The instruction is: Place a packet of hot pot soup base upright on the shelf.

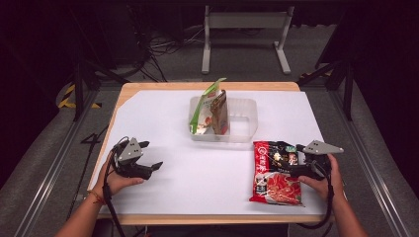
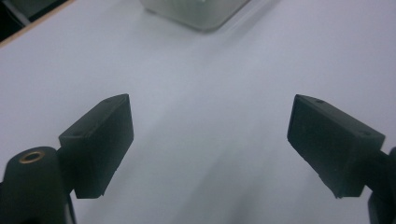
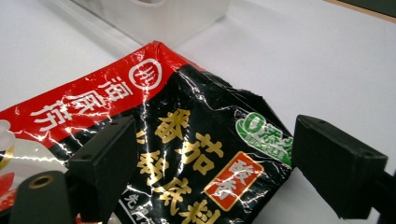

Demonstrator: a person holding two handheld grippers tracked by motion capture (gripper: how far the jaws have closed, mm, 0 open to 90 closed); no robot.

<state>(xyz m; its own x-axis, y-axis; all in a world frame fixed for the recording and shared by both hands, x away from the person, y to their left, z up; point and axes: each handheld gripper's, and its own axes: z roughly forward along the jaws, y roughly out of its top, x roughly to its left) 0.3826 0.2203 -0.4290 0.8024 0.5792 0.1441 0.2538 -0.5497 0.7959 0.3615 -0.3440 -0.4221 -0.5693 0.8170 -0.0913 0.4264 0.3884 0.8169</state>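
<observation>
Right tool [image 1: 296, 160]: jaws apart, straddling the noodle packet's [image 1: 275, 172] 2 o'clock corner; slick film could slip.
Left tool [image 1: 148, 158]: spread, empty.
Bin [image 1: 244, 123]: 12 o'clock; its pouches [image 1: 211, 111] probably tip if bumped.

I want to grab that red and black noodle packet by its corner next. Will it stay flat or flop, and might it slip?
The noodle packet looks like thin, creased, glossy film, so a corner grip would probably let it sag. The shine suggests it may slip between the right gripper pads. It lies flat on the white sheet, so rolling seems unlikely.
</observation>
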